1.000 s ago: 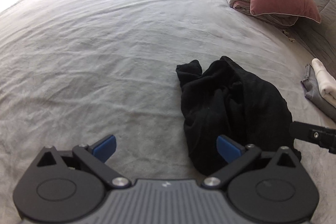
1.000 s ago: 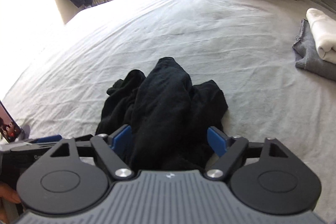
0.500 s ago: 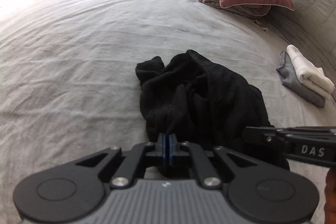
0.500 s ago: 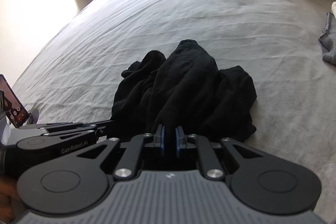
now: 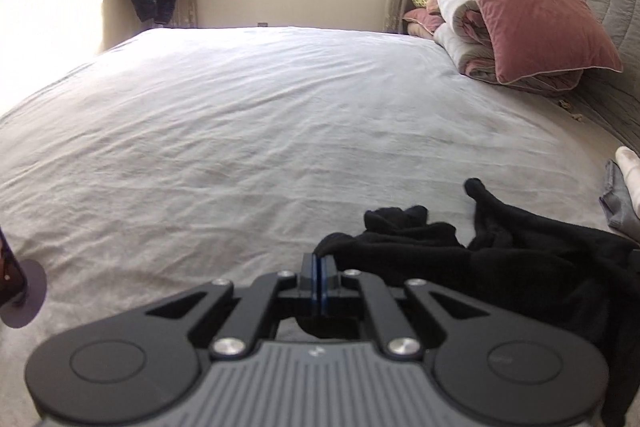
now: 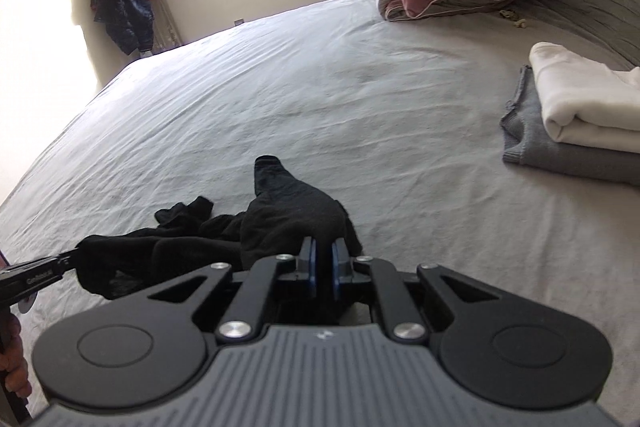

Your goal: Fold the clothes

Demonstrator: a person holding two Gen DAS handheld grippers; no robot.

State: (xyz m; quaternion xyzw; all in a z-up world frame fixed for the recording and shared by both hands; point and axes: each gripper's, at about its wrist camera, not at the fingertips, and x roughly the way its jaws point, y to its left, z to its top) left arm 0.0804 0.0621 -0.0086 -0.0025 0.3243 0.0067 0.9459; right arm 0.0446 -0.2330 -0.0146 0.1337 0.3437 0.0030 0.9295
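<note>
Both grippers, left (image 5: pixel 319 269) and right (image 6: pixel 323 263), clench the black garment (image 6: pixel 288 211) above the bed (image 6: pixel 360 87); spreading it flat comes next, I'd judge.

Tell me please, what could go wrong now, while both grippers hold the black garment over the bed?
1. The black garment is bunched and twisted between the left gripper and the right gripper, so it may spread out uneven or inside out.
2. The right gripper pinches a thick wad, which could slip during a pull.
3. The folded pile lies close on the right; a wide swing might knock it.
</note>
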